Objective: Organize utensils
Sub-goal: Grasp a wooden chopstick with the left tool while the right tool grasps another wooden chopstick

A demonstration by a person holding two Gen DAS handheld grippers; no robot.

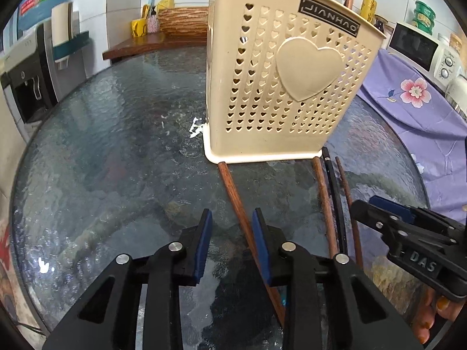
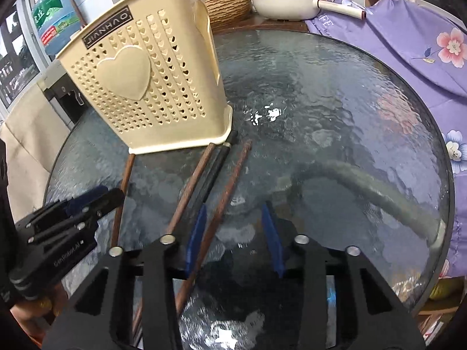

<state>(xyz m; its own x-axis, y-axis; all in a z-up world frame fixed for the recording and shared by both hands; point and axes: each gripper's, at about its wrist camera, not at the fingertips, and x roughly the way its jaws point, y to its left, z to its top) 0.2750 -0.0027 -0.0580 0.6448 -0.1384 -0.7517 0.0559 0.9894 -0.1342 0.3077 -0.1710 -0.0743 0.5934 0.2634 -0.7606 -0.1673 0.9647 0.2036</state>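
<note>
A cream perforated utensil holder (image 1: pixel 289 87) with a heart stands on the round glass table (image 1: pixel 116 145); it also shows in the right wrist view (image 2: pixel 146 93). Several chopsticks lie in front of it: one brown chopstick (image 1: pixel 239 204) alone at the left, and two brown ones with a black one (image 1: pixel 332 201) at the right. My left gripper (image 1: pixel 232 218) is open, its fingers either side of the lone brown chopstick. My right gripper (image 2: pixel 233 213) is open over the rightmost brown chopstick (image 2: pixel 230 192), beside the black chopstick (image 2: pixel 213 169). The right gripper also shows in the left wrist view (image 1: pixel 379 213).
A purple flowered cloth (image 1: pixel 414 96) covers things to the right of the table. A microwave (image 1: pixel 420 46) stands behind it. A wooden counter (image 1: pixel 146 43) with bottles, a wicker basket (image 2: pixel 227 8) and a white pan (image 2: pixel 283 3) lie beyond the table. A water dispenser (image 1: pixel 26 70) stands at left.
</note>
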